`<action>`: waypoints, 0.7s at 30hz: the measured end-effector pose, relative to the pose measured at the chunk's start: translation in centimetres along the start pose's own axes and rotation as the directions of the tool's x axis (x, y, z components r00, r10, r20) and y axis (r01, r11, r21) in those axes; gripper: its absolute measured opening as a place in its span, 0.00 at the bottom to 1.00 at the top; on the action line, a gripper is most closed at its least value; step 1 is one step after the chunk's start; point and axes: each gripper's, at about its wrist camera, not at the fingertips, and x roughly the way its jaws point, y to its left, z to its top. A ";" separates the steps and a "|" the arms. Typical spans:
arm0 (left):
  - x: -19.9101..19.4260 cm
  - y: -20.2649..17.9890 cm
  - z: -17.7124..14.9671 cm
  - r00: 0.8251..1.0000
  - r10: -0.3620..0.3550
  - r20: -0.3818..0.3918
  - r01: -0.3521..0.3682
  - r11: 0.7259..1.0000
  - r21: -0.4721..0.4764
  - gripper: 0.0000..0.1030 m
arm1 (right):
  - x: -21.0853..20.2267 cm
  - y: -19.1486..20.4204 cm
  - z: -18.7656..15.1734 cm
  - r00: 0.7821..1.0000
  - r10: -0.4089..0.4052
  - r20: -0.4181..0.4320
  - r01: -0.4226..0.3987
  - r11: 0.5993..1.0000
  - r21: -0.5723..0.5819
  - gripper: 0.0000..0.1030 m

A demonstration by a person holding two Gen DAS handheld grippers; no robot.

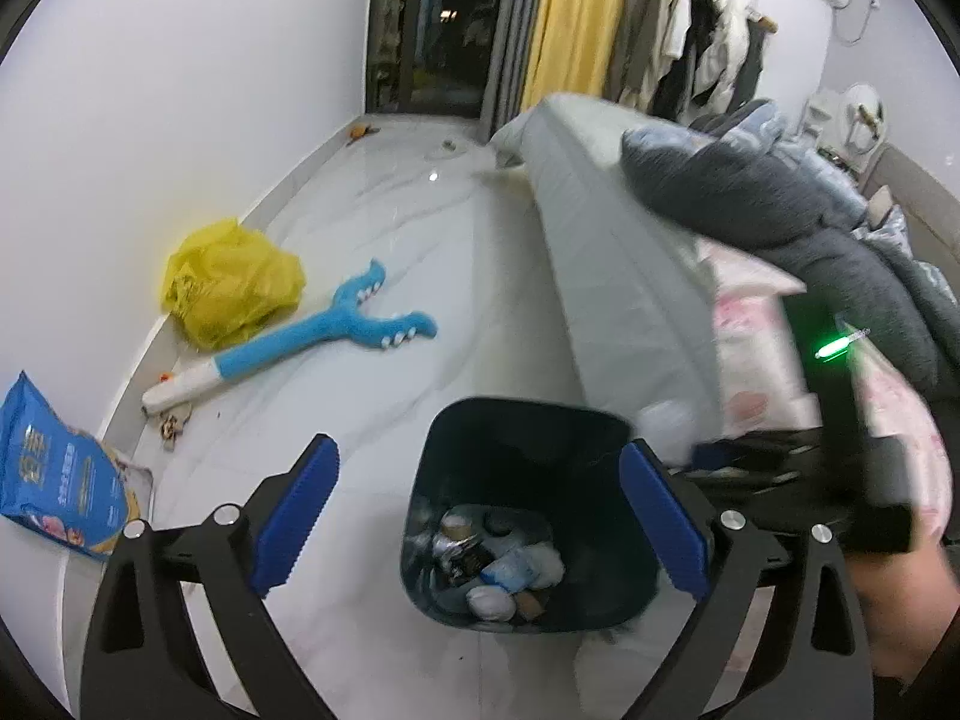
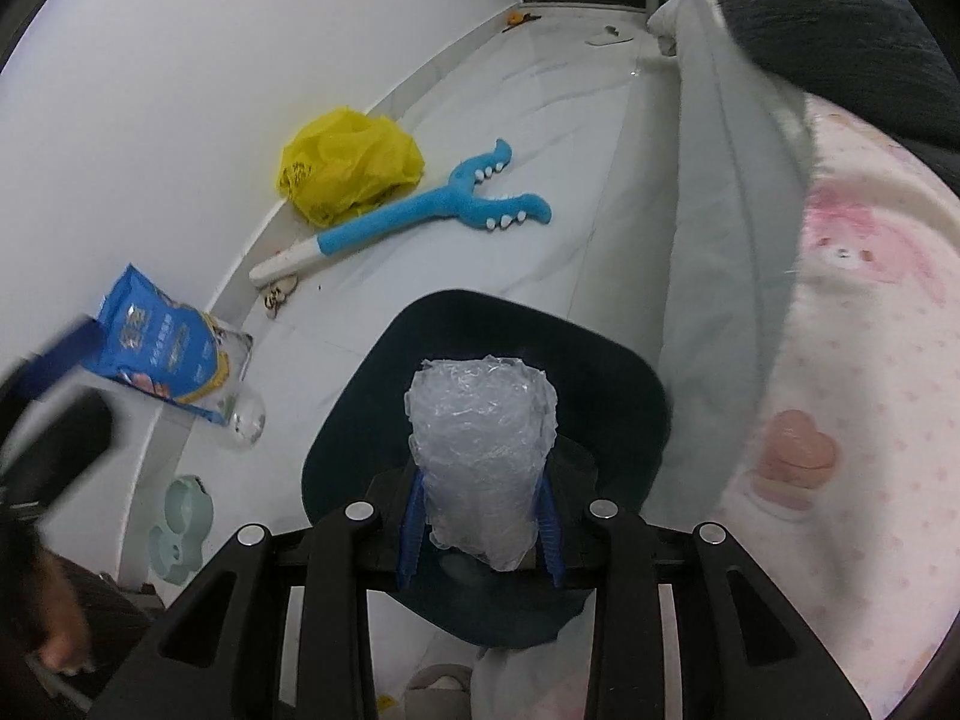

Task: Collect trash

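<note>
Clear plastic wad over the bin, gripped and pointing away from the camera.

Dark bin on pale floor beside the bed, trash already heaped inside; crumpled clear plastic wad above the bin mouth, long axis along the fingers, wide end forward; right gripper clamped narrowly on its lower end; left gripper spread wide, holding nothing, bin showing between its blue pads.
</note>
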 end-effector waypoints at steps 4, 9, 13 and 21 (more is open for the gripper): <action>-1.8 -0.7 0.6 0.998 -0.017 0.056 0.016 1.000 0.018 0.95 | 1.1 0.0 -0.2 1.000 -0.015 -0.028 0.014 1.000 -0.009 0.48; -3.5 -1.9 1.0 0.992 -0.006 0.122 0.001 0.999 0.040 0.96 | -0.1 -0.5 -0.4 1.000 -0.018 0.006 0.018 1.000 -0.002 0.66; -4.1 -2.9 0.9 0.991 -0.007 0.133 -0.001 0.998 0.059 0.96 | -1.8 -1.2 -0.4 0.998 -0.006 0.064 0.005 1.000 0.014 0.75; -5.5 -4.9 0.6 0.986 -0.004 0.167 -0.004 0.999 0.049 0.97 | -8.5 -3.4 -1.5 0.974 -0.052 0.220 0.047 0.999 0.025 0.87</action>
